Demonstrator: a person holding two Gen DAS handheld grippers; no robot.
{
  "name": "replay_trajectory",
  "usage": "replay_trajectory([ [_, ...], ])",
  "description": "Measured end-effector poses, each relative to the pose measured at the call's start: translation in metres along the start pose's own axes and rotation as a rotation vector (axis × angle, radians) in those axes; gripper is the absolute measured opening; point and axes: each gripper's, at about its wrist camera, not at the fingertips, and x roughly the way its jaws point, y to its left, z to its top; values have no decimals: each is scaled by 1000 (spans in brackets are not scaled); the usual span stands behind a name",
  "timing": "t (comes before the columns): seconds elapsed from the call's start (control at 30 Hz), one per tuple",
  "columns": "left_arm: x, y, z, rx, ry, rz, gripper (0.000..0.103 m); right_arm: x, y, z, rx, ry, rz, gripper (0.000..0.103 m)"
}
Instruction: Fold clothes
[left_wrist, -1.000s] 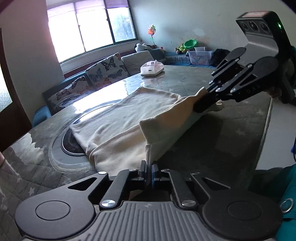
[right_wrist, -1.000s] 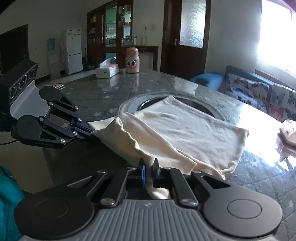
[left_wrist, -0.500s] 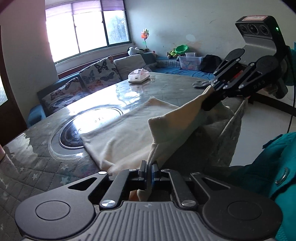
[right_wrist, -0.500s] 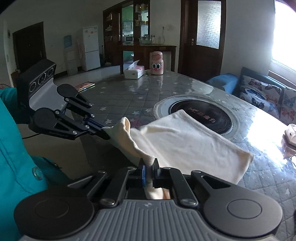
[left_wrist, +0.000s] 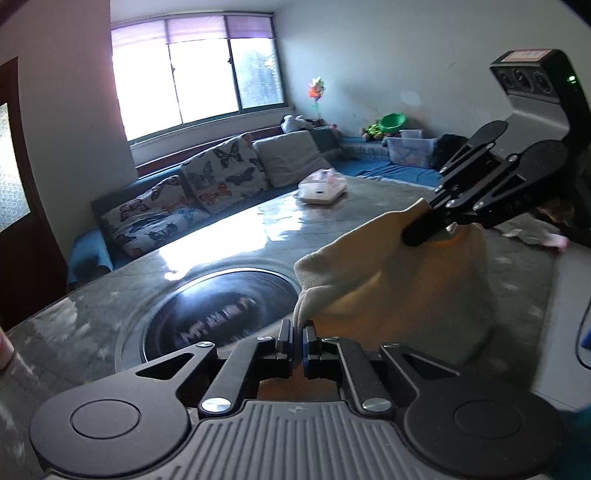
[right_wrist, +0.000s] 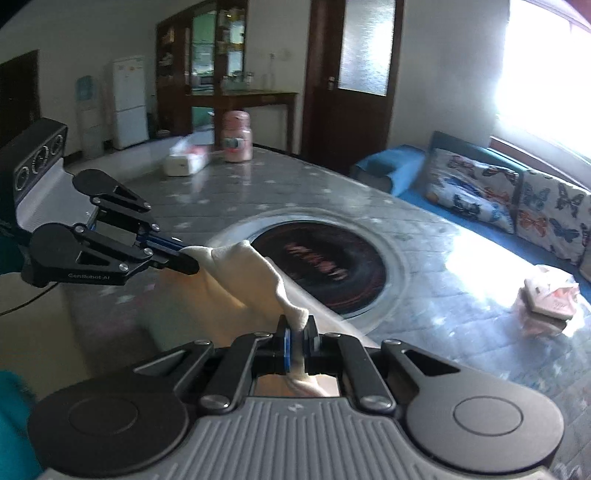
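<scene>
A cream cloth garment (left_wrist: 399, 280) hangs in the air between my two grippers, lifted off the round table (left_wrist: 229, 240). My left gripper (left_wrist: 298, 332) is shut on one corner of it. My right gripper (right_wrist: 297, 328) is shut on the other corner. The cloth (right_wrist: 243, 273) stretches as a taut edge between them and droops below. In the left wrist view the right gripper (left_wrist: 417, 236) shows at upper right; in the right wrist view the left gripper (right_wrist: 188, 264) shows at left.
The table has a dark round inset hotplate (right_wrist: 325, 266) in its middle. A tissue box (left_wrist: 321, 188) sits at the far side, another box (right_wrist: 184, 160) and a pink jar (right_wrist: 236, 136) at the other end. A sofa with butterfly cushions (left_wrist: 207, 184) runs along the window.
Both grippers have pulled the cloth up and back off the table. It lay spread over the hotplate before; the hotplate is uncovered now and the cloth hangs free.
</scene>
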Motion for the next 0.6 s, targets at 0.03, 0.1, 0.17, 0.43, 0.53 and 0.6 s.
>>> replay_trajectory([
  [0.03,13,5,2,-8,12,9,5,10,-7,4,4,6,-10,5],
  [0.1,39,15,4,-30,39,23,5,31,-19,9,6,19,-29,5],
  [0.17,63,23,3,-66,72,27,5,53,-30,9,37,34,-47,5],
  [0.43,107,41,-12,-164,165,65,15,120,-56,-16,199,92,-76,10],
  [0.53,104,44,-13,-178,154,90,34,114,-63,-24,260,59,-82,19],
  [0.6,101,45,-13,-192,147,108,55,97,-68,-31,285,28,-92,20],
])
